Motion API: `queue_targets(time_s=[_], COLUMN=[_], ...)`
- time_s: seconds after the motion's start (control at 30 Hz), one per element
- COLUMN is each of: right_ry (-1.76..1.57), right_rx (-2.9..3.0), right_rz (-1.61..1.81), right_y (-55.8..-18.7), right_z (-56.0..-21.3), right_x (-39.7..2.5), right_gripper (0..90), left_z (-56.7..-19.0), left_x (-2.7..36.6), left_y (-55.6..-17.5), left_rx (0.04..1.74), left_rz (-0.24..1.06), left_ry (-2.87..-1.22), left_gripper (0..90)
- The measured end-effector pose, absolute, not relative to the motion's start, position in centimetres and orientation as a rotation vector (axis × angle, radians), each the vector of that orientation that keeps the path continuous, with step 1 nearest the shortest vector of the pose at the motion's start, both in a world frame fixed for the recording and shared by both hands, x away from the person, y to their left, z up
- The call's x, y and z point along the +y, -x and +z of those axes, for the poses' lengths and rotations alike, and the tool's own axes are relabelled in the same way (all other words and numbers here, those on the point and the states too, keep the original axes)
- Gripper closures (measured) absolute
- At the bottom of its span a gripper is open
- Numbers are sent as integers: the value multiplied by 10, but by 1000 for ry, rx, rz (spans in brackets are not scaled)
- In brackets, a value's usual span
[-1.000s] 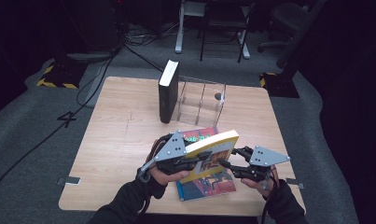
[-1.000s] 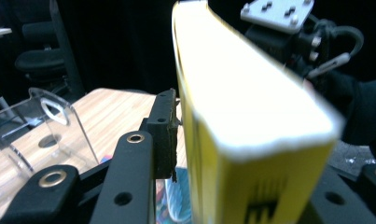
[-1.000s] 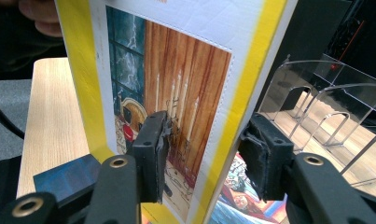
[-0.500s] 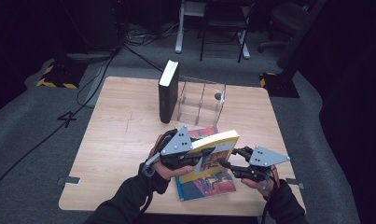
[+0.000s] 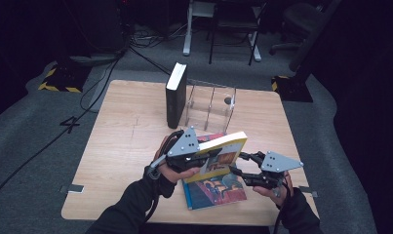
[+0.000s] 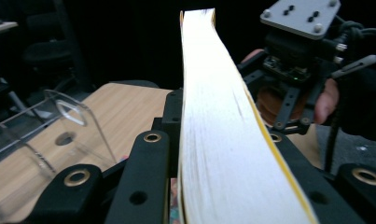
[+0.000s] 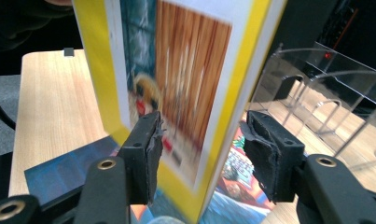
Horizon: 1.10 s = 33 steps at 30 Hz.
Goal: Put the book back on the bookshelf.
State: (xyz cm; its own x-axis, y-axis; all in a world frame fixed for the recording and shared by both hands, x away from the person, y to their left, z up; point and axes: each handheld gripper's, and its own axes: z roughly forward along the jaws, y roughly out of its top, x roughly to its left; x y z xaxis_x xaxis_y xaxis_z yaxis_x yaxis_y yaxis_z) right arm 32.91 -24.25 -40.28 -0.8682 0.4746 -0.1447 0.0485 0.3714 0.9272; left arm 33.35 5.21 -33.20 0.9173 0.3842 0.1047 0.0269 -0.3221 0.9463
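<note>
Yellow book [image 5: 218, 153] is up off the desk [image 5: 116, 156], standing on edge over the near-middle, roughly 6 o'clock from the clear acrylic rack [image 5: 208, 105]. Left hand-held gripper [image 5: 206, 155] is clamped right on it: in the left gripper view the white page block [image 6: 213, 140] runs straight up between the two black jaws, which press it from both sides. Right hand-held gripper [image 5: 238, 170] sits at about 4 o'clock from the book, and its jaws are spread. In the right gripper view the left pad [image 7: 150, 149] looks like it's touching or almost touching the cover, while the right pad stands clear of the spine edge, so it's not gripping yet. Second book [image 5: 216, 190], blue cover, lies flat on the desk right under the raised one. Black book [image 5: 176, 95] stands upright at 9 o'clock of the rack, just beside it.
</note>
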Motion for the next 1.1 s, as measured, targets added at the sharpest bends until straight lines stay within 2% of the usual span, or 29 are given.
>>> queue_targets(time_s=[0.7,0.9,1.1], right_ry=[-542,-536,-530], right_rx=[2257,2275,2297], right_rz=[1447,1429,1410], right_y=[-336,-337,-337], right_z=[-412,-415,-419], right_x=[-258,-255,-252], right_gripper=[466,466,466], left_z=[-310,-306,-304], left_x=[98,100,105], left_y=[-411,-433,-439], left_rx=[651,754,836], left_rz=[702,764,785], left_ry=[-1755,-1744,-1713], left_gripper=[750,750,750])
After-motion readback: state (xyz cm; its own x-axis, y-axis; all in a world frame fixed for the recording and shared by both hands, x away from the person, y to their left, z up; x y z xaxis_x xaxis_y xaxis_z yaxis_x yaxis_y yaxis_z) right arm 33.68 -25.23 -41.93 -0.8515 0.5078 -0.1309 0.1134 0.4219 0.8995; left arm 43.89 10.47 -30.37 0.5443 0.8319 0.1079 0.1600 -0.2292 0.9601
